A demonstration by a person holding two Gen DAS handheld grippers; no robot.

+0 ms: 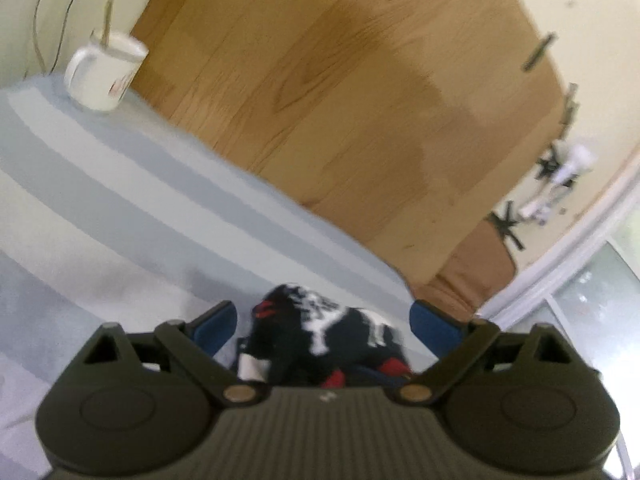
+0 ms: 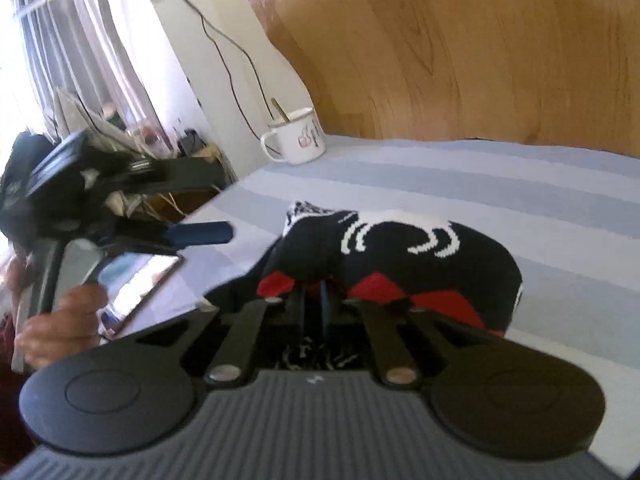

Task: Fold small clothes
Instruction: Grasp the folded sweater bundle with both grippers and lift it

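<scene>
The sock [image 2: 400, 256] lies bunched on the striped sheet [image 2: 520, 184]. The right gripper [image 2: 320, 292] pinches its near edge; the left gripper [image 1: 320, 324] stands spread around it. Light, limp knit: grip doubled layers, not a single ply.

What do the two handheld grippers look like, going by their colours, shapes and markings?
Both match. The left gripper and right gripper have dark ribbed bodies, round discs on each side, black link arms with brass-coloured pivot pins and a small white mark. The fingers carry blue pads.
</scene>
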